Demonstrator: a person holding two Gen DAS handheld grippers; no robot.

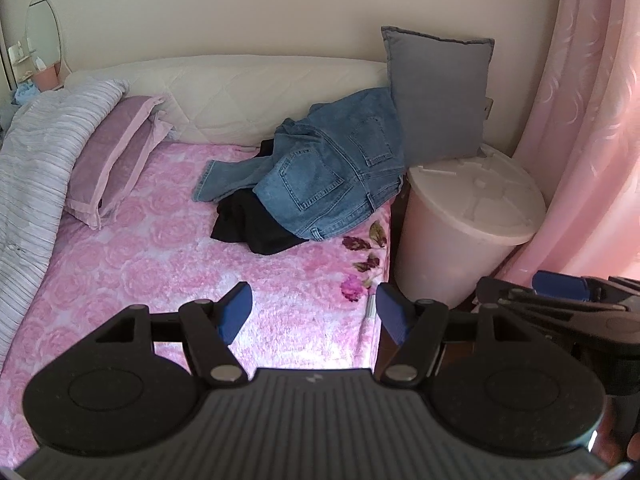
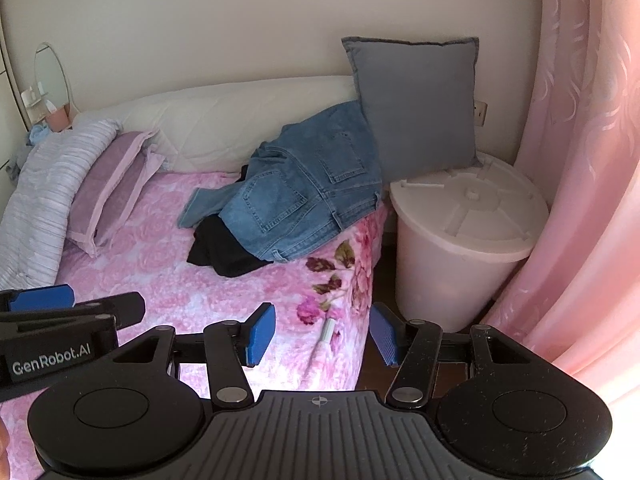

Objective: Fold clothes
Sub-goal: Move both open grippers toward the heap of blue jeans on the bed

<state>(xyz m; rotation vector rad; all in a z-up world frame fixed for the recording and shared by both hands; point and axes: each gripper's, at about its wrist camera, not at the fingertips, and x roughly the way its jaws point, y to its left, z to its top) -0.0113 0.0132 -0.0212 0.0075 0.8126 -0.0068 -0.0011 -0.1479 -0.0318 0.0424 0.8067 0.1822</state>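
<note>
Crumpled blue jeans point(image 1: 332, 176) point(image 2: 304, 196) lie at the far right of the pink floral bed point(image 1: 168, 264) point(image 2: 192, 292), back pockets up. They rest on a black garment point(image 1: 252, 224) point(image 2: 224, 248). My left gripper point(image 1: 315, 312) hangs open over the bed's near right corner, nothing between its blue pads. My right gripper point(image 2: 322, 334) is open too, over the bed's right edge, and holds nothing. Both stand well short of the clothes. Each gripper shows at the edge of the other's view.
A purple pillow point(image 1: 112, 156) and a striped grey quilt point(image 1: 36, 176) lie on the bed's left. A grey cushion point(image 1: 438, 96) leans on the wall above a white lidded bin point(image 1: 468, 224) beside the bed. Pink curtain point(image 1: 592, 128) hangs right. A white pen-like stick point(image 2: 324, 334) lies near the bed's edge.
</note>
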